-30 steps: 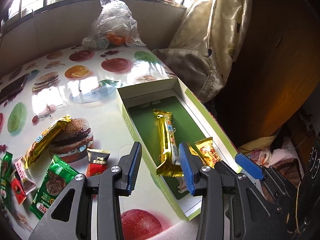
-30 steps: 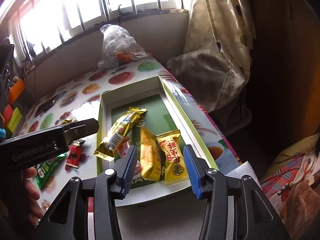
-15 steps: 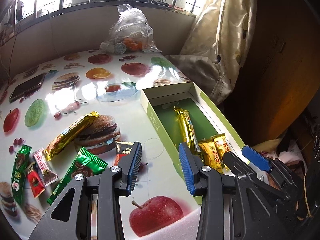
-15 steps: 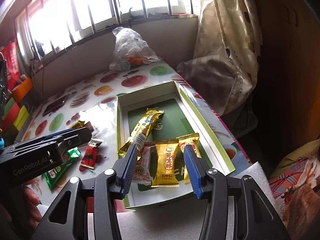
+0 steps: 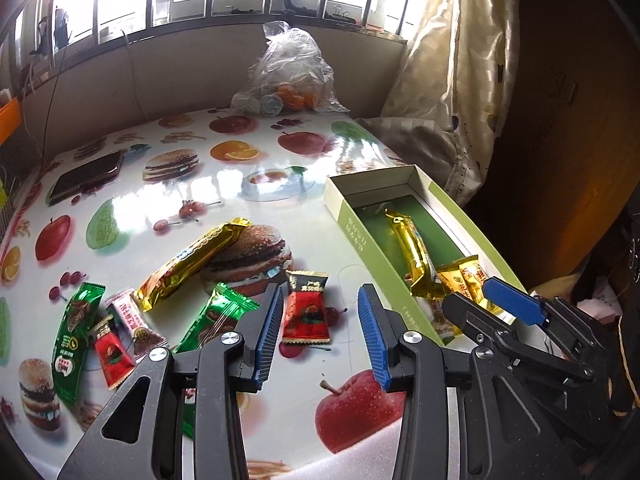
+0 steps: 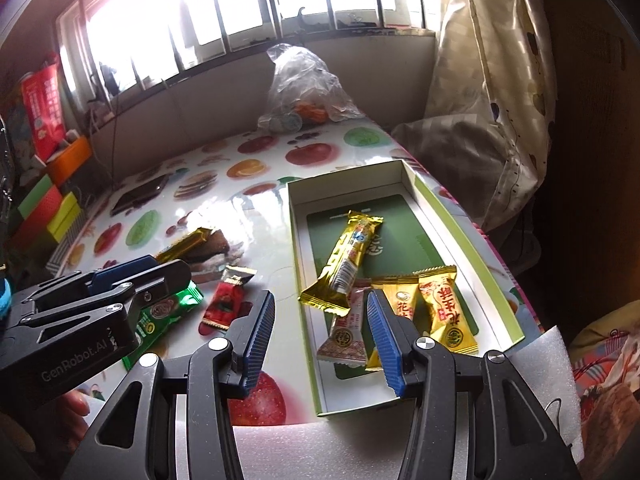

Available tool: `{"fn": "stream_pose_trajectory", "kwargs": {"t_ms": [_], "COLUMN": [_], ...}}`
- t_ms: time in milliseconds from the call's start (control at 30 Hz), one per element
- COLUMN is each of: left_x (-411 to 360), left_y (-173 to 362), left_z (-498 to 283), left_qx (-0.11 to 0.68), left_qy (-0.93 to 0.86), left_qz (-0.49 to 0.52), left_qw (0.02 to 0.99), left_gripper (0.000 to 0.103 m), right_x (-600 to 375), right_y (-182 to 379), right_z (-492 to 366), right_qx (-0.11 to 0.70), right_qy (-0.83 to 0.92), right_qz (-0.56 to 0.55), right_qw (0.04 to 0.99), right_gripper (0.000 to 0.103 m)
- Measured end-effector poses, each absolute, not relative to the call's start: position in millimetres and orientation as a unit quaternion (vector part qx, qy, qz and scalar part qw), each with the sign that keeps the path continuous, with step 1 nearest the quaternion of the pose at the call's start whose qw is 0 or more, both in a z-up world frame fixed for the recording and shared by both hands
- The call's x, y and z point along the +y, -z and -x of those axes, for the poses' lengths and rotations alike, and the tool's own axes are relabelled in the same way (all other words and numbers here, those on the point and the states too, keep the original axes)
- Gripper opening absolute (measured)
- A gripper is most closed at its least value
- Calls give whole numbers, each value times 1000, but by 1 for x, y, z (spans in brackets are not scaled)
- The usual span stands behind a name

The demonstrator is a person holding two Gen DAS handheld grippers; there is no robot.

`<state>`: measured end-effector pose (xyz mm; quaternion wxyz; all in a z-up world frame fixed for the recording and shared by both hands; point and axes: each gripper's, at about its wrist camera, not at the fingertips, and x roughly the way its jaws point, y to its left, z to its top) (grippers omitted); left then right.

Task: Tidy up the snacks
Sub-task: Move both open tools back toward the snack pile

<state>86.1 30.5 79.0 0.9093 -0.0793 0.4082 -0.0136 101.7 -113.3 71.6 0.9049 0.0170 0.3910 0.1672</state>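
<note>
Red foil is what my left claw (image 5: 318, 338) looks down on: the red snack packet (image 5: 306, 308) lies on the table (image 5: 224, 196) right between my wide-open, empty fingers, just ahead of the tips, its long axis running along my reach. A second ago this claw hung over the green box (image 5: 360, 236) at the table's right edge; it has swung left, and the loose gold bar (image 5: 192, 264) and green packets (image 5: 218, 320) have come into range.

From the right wrist, my right claw (image 6: 320, 336) gapes equally wide and empty above the box's near end, where a gold bar (image 6: 344, 258) and yellow packets (image 6: 436, 308) already lie. It has pulled back a little. The left claw is plainly nearer the red packet.
</note>
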Motion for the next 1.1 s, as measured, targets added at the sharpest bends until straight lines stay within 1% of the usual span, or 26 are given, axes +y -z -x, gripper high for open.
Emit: {"fn": "stream_pose_trajectory", "kwargs": {"t_ms": [467, 1000, 1100], "left_x": [104, 127, 128], "left_y": [-44, -24, -23], "left_z": [-59, -52, -52], "left_qx": [430, 449, 451], "left_qy": [-35, -43, -43], "left_qz": [125, 143, 144], "left_qw": [893, 881, 880], "left_gripper": [40, 41, 41], "right_x": [-64, -17, -14], "right_y": [-52, -17, -15], "right_z": [-110, -142, -147], "right_qx": [425, 466, 461], "right_qy": [-211, -219, -211], "right_qz": [0, 25, 35], "right_qw": [880, 857, 861], "right_gripper": [48, 48, 48]}}
